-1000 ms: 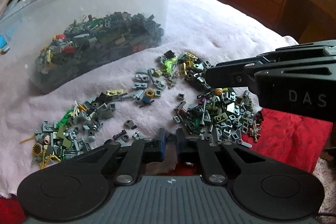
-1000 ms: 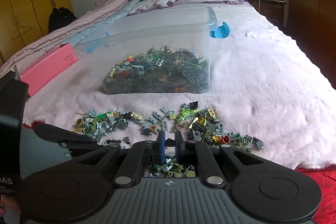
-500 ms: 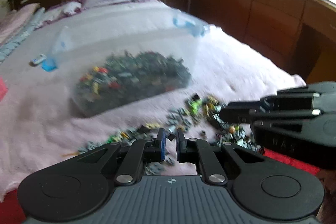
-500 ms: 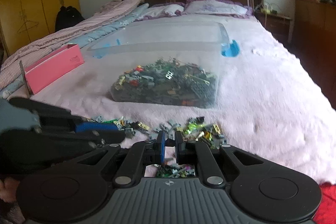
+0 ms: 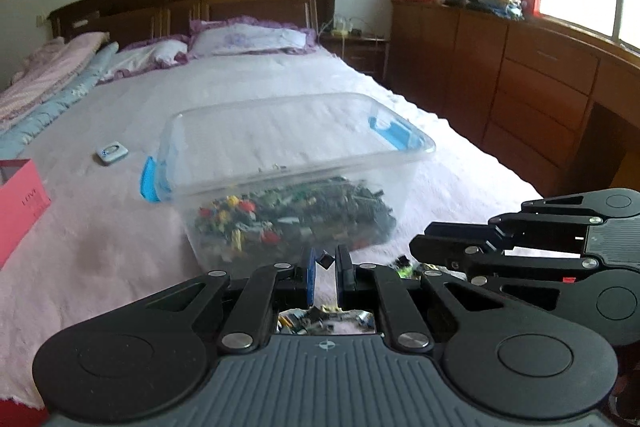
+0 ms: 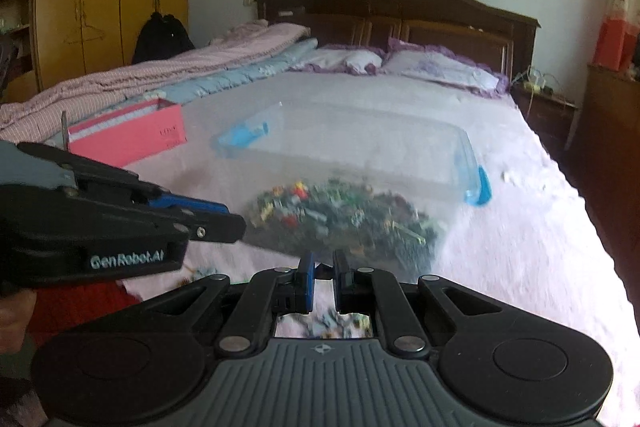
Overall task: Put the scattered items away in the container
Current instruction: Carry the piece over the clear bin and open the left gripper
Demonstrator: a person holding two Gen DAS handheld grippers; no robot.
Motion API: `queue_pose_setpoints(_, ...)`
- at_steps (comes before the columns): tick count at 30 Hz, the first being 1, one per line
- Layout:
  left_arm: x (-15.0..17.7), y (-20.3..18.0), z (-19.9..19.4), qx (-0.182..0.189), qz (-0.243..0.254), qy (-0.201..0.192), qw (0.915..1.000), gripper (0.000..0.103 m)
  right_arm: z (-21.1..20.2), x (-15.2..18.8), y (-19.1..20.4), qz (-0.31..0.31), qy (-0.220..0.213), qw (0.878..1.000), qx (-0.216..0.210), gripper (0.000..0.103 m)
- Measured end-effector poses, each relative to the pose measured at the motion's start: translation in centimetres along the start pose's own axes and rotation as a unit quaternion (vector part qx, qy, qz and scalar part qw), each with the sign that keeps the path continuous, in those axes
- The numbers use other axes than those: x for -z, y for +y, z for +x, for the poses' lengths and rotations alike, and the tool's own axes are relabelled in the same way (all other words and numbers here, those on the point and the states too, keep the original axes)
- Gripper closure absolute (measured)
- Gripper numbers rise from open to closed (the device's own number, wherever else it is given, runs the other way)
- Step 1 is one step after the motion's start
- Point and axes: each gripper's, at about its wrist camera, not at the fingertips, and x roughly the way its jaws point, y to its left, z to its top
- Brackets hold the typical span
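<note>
A wide bed (image 5: 100, 235) carries the clear plastic container (image 5: 296, 151), its floor already deep in small toy bricks (image 5: 296, 219). More loose pieces (image 5: 324, 315) lie on the blanket just in front, so the tidying is well along but unfinished. The left gripper (image 5: 325, 267) pinches one small dark piece (image 5: 325, 259); the right gripper (image 6: 322, 269) is nearly closed on something dark and blurred I cannot identify

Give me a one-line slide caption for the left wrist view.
Left hand-held gripper pinching a small dark brick before the clear plastic bin of toy bricks on the bed.
</note>
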Motion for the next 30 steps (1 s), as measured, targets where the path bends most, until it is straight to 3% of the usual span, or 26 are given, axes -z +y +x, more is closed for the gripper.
queue_pose_setpoints(18,-3.0,2.1,2.2,-0.030,-0.016,-0.015,0.9993,0.091,1.6,-4.9,-1.3,0.009,-0.023,1.000,0.001,0.093)
queue_pose_setpoints(30,-6.4,3.3,4.9,-0.044,-0.005,-0.041,0.9982,0.091,5.1,-8.2,-2.9,0.015,-0.046,0.999,0.003,0.093)
